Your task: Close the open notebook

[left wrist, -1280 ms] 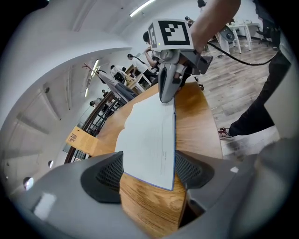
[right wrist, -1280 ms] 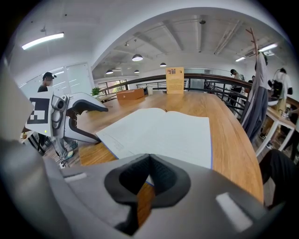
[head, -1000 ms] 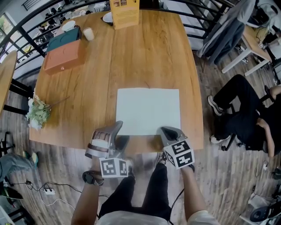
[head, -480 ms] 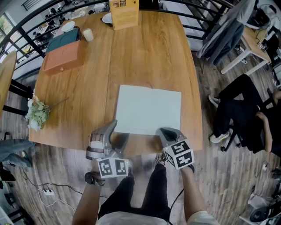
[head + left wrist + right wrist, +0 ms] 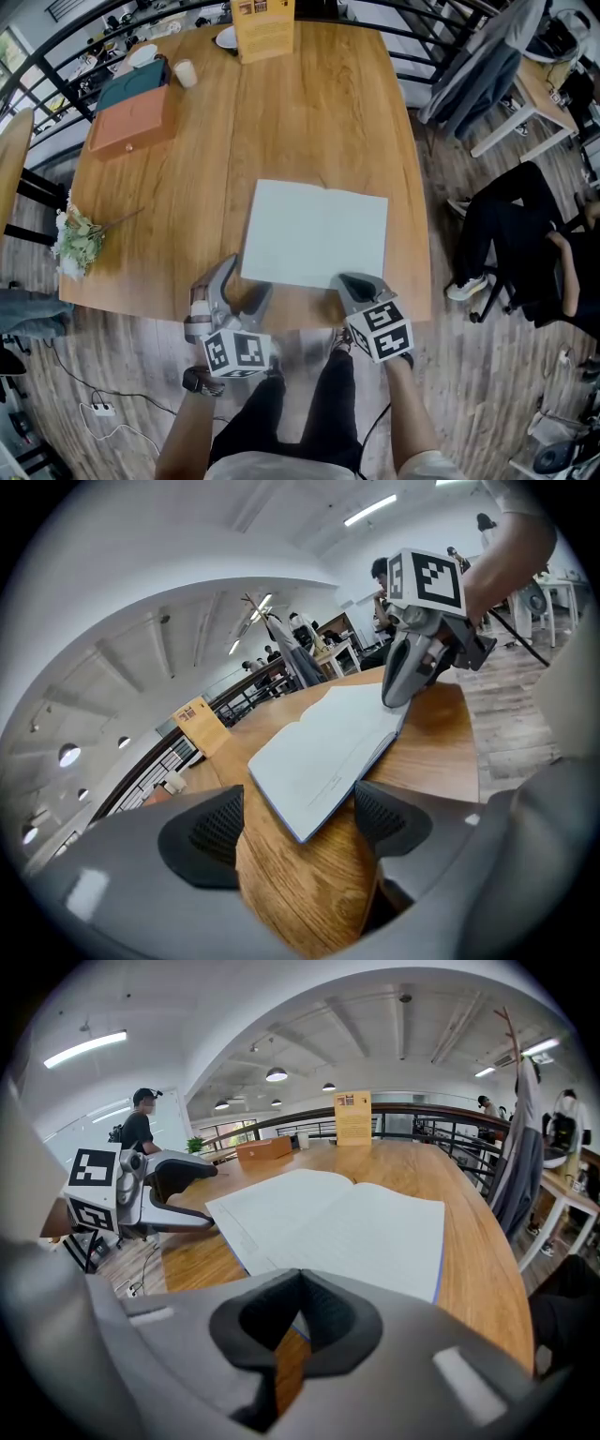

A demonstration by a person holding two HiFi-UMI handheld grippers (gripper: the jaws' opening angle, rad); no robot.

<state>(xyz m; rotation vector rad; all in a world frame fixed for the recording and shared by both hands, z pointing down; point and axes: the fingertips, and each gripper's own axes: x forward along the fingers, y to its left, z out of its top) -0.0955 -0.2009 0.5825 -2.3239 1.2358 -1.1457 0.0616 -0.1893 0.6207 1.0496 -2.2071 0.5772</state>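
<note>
The open notebook (image 5: 314, 232), white pages up, lies near the front edge of the wooden table (image 5: 309, 122). My left gripper (image 5: 246, 279) is at its near left corner, jaws open and just widened. In the left gripper view that corner of the notebook (image 5: 323, 752) lies between the pads of the left gripper (image 5: 295, 827), and neither pad presses on it. My right gripper (image 5: 359, 283) is shut, its tips at the notebook's near edge. In the right gripper view the right gripper (image 5: 298, 1288) has its pads meeting in front of the notebook (image 5: 347, 1222). Whether a page is pinched I cannot tell.
At the table's far left stand a brown box (image 5: 131, 117), a teal case (image 5: 136, 82) and a cup (image 5: 186, 72). A yellow sign stand (image 5: 265, 26) is at the far edge. Flowers (image 5: 80, 239) lie at the left edge. A seated person (image 5: 534, 253) is to the right.
My left gripper has rolled and its jaws stand a little wider, now astride the notebook's near left corner. The notebook has turned slightly clockwise. The right gripper has kept still.
</note>
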